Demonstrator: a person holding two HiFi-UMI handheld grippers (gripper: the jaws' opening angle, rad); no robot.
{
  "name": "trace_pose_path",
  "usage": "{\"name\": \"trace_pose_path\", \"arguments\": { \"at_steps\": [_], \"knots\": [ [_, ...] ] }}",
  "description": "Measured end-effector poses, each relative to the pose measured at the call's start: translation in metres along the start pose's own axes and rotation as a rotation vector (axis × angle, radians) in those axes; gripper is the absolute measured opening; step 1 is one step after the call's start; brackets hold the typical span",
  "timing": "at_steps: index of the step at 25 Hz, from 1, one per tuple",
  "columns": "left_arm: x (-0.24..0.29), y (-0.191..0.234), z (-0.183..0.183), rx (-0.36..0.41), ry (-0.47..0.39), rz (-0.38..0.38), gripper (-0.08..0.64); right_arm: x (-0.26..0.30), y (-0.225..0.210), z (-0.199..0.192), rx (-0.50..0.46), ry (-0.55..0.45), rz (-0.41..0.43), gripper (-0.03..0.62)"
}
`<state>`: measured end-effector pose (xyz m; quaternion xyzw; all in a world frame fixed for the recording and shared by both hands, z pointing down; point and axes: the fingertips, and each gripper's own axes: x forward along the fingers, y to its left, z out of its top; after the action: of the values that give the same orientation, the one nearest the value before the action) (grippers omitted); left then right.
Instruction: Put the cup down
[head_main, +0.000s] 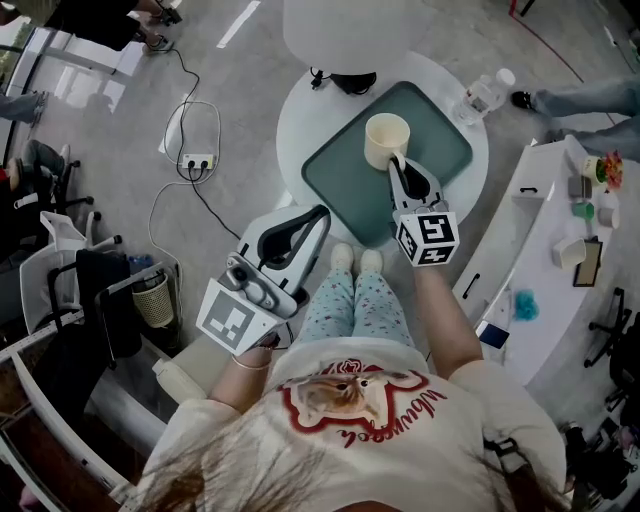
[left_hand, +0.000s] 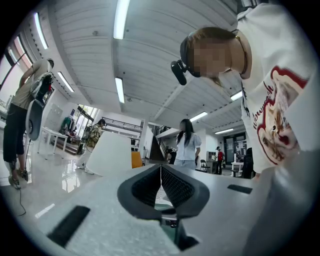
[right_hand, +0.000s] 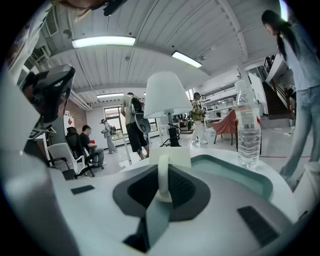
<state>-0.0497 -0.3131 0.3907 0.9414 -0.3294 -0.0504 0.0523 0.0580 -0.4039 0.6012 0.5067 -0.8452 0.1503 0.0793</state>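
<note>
Cream cup (head_main: 387, 140) stands upright over the green tray (head_main: 440, 140) on the round tabletop (head_main: 300, 120), directly ahead of the right claw (head_main: 398, 166), which is clenched on its handle. Whether its base touches the tray is unclear. The left claw (head_main: 322, 214), pinched together on nothing, hangs well back.

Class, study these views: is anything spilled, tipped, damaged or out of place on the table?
Nothing stands out. The cup is upright over the green tray, its handle clamped in the right gripper. The water bottle stands upright too, with no spill visible.
</note>
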Motion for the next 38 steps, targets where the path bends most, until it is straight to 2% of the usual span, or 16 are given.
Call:
{"name": "trace_pose_path", "arguments": {
  "at_steps": [4, 8, 19, 23, 32, 38],
  "knots": [
    [-0.001, -0.002, 0.005, 0.007, -0.006, -0.001, 0.017, -0.004, 0.004, -0.009, -0.041, 0.022, -0.018, 0.054],
    [-0.003, -0.002, 0.010, 0.014, -0.009, -0.003, 0.017, -0.006, 0.005, -0.014, -0.027, 0.034, -0.043, 0.054],
    [-0.007, -0.006, 0.016, 0.025, -0.003, -0.008, 0.017, -0.010, 0.008, -0.025, -0.065, 0.039, -0.064, 0.054],
    [-0.006, -0.007, 0.019, 0.031, -0.007, -0.006, 0.017, -0.008, 0.006, -0.027, -0.050, 0.088, -0.068, 0.054],
    [-0.007, -0.012, 0.028, 0.044, -0.024, -0.004, 0.017, -0.003, 0.004, -0.029, -0.083, 0.193, -0.073, 0.054],
    [-0.009, -0.012, 0.035, 0.048, -0.033, -0.005, 0.017, -0.005, 0.004, -0.041, -0.059, 0.195, -0.083, 0.054]
  ]
}}
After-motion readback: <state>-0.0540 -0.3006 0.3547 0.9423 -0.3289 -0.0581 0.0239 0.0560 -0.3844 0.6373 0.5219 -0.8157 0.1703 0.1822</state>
